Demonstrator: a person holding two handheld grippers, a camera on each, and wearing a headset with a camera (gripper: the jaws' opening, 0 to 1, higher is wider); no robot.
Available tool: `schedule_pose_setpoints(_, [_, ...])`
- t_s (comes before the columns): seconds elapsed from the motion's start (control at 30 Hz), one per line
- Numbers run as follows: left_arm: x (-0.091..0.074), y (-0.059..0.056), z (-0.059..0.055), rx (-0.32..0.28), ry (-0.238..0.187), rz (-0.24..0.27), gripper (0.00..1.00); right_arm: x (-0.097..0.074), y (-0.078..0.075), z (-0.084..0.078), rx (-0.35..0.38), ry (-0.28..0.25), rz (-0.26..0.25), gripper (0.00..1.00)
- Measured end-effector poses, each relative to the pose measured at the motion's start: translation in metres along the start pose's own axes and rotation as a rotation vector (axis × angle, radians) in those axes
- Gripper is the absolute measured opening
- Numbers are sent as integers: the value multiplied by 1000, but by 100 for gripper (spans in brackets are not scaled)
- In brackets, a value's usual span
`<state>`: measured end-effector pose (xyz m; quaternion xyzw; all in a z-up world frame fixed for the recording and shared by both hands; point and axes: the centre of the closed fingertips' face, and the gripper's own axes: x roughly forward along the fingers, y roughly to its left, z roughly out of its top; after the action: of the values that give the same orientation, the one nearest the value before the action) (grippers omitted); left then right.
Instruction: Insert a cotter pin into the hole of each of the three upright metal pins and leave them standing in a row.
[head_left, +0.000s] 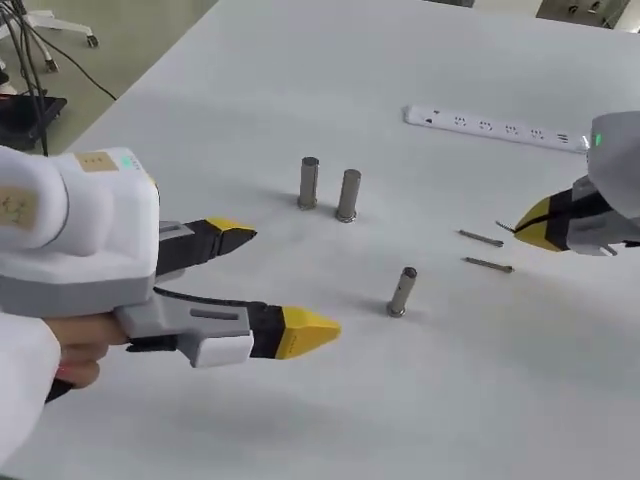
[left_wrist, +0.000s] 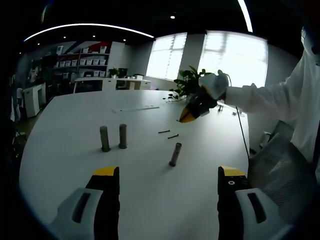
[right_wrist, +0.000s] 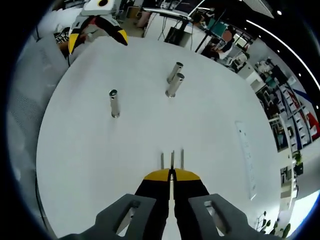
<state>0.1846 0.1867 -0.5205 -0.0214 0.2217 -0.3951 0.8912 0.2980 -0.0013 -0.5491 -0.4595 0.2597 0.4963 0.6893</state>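
Left gripper (head_left: 275, 280): near left, above the counter (head_left: 420, 400); jaws spread wide, nothing between them.
Right gripper (right_wrist: 172, 174): right side, just beside the loose cotter pins; jaws pressed together, pinching the held cotter pin (right_wrist: 172, 159), which sticks out past the yellow tips.
Held cotter pin, contact with counter: cannot tell.
First loose cotter pin (head_left: 481, 238): lies flat on the counter, right of centre.
Second loose cotter pin (head_left: 488, 264): flat, just nearer than the first, roughly parallel, not touching it.
Left metal pin (head_left: 309, 183): upright, at centre and farther out.
Middle metal pin (head_left: 348, 195): upright, just beside the left metal pin on its right, a small gap between.
Lone metal pin (head_left: 402, 292): standing, nearer and to the right of the other two, apart from them, left of the loose cotter pins.
Holes in metal pins: too small to make out.
Power strip (head_left: 495, 128): white, flat, far right.
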Motion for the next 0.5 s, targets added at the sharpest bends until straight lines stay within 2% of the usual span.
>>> schedule_pose_setpoints(0.17, [10, 0, 6, 11, 1, -14, 75, -15, 6, 7, -2, -31, -62, 0])
schedule_pose_setpoints(0.23, [16, -2, 12, -20, -6, -36, 74, -21, 9, 10, 7, -47, -74, 0])
schedule_pose_setpoints(0.37, [26, -2, 27, -73, -59, -57, 66, -30, 14, 15, 34, -74, -117, 0])
schedule_pose_setpoints(0.5, [35, -4, 33, -64, -62, -72, 63, -37, 20, 18, 36, -84, -158, 0])
